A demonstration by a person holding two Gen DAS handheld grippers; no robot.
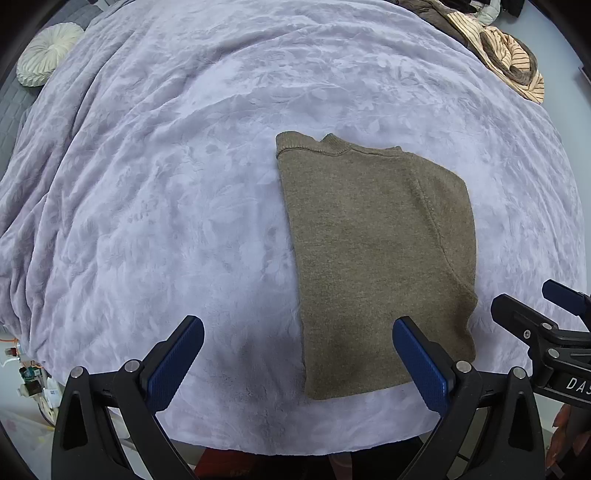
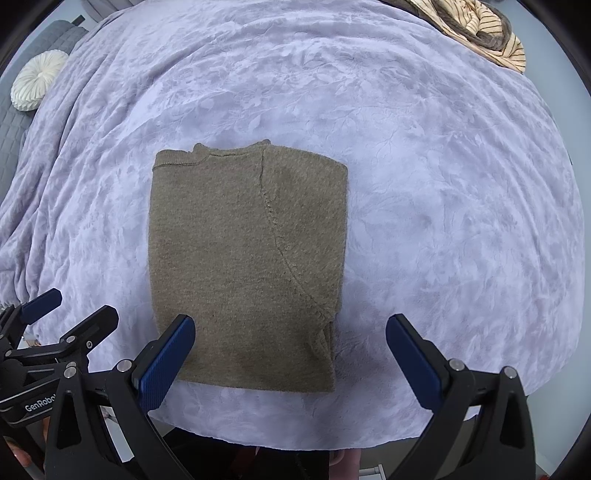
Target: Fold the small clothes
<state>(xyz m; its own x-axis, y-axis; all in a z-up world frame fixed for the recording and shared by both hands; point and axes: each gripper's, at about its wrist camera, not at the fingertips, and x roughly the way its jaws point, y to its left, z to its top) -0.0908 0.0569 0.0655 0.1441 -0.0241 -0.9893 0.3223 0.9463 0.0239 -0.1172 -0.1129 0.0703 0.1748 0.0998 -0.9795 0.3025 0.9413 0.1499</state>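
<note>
Both tools are free right now: your left gripper [image 1: 298, 354] and right gripper [image 2: 290, 352] hang with their jaws spread wide and nothing between them, just above the near end of the sweater [image 2: 243, 266]. The sweater already lies as a narrow upright rectangle, so the step in hand looks like the last fold, bringing the near hem up to the collar. To do it well, set each gripper down on one near corner, the left on the near left corner and the right on the near right one, and bite through every layer there, since the right side seems to hold a tucked sleeve that could slip out. Pinch only the knit, not the blanket [image 2: 443, 184] under it; the plush pile is soft and would likely lift with a deep bite. Raise both corners together, carry them level toward the far edge, and lay them down square with the collar before you let go. As for the sweater itself, it is a brownish olive knit, flat and smooth, lying in the near middle of the lilac blanket with its collar at the far end and the hem toward you. A curved armhole seam runs down its right half, and a little bunching shows at the near right corner. A striped pile [image 2: 491, 29] sits well apart at the far right.
</note>
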